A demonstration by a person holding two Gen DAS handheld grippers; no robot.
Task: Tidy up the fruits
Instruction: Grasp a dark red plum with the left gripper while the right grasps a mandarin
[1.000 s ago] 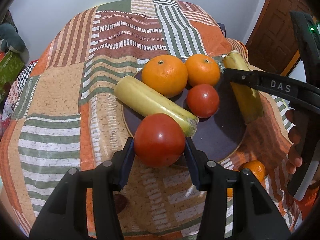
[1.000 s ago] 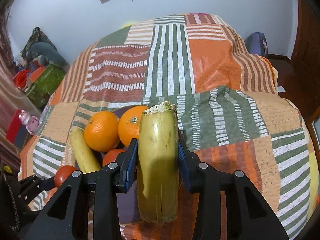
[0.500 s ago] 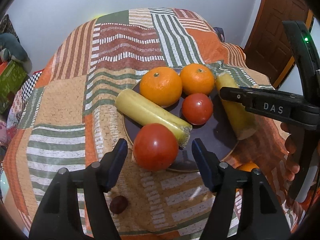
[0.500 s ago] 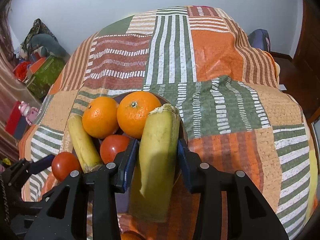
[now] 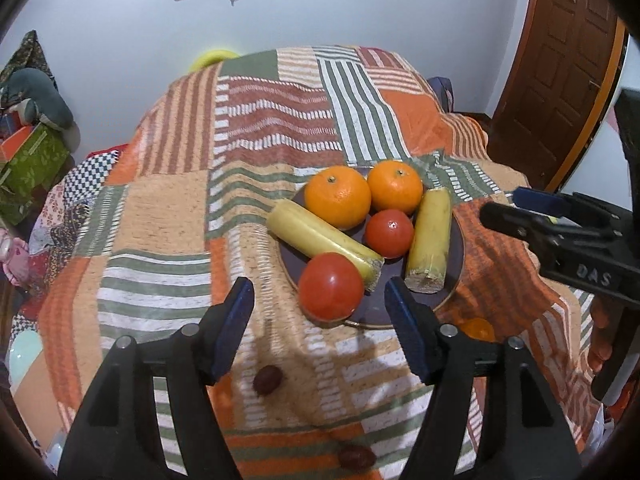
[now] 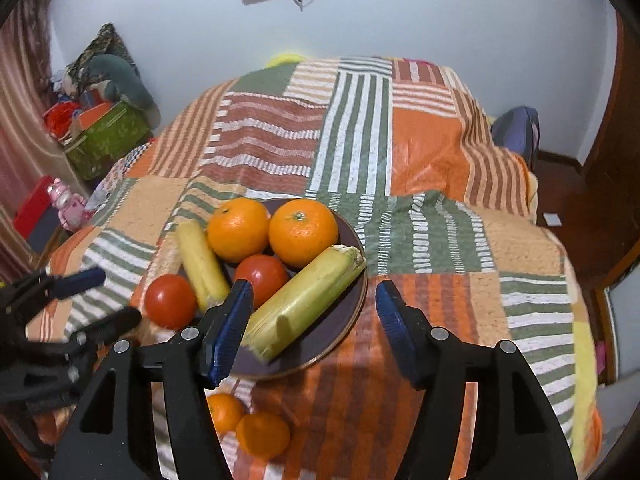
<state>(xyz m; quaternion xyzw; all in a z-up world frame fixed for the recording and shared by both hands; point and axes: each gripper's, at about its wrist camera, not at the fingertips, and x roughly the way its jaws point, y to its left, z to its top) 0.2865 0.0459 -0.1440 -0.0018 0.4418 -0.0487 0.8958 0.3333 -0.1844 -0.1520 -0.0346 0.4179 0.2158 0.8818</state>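
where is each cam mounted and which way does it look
Left wrist: on the left gripper, looking down along its opening jaws at the dark round plate of fruit; nothing is between them, and the right gripper shows at the right edge.
Right wrist: on the right gripper, angled down at that plate; jaws opening, clear of the yellow cut stalk, with the left gripper at the left edge.
Shared: plate, two oranges, two tomatoes, both stalks, patchwork striped cloth.

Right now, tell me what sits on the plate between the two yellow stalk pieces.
In the left wrist view, a small tomato lies between the left stalk piece and the right stalk piece, just in front of the two oranges.
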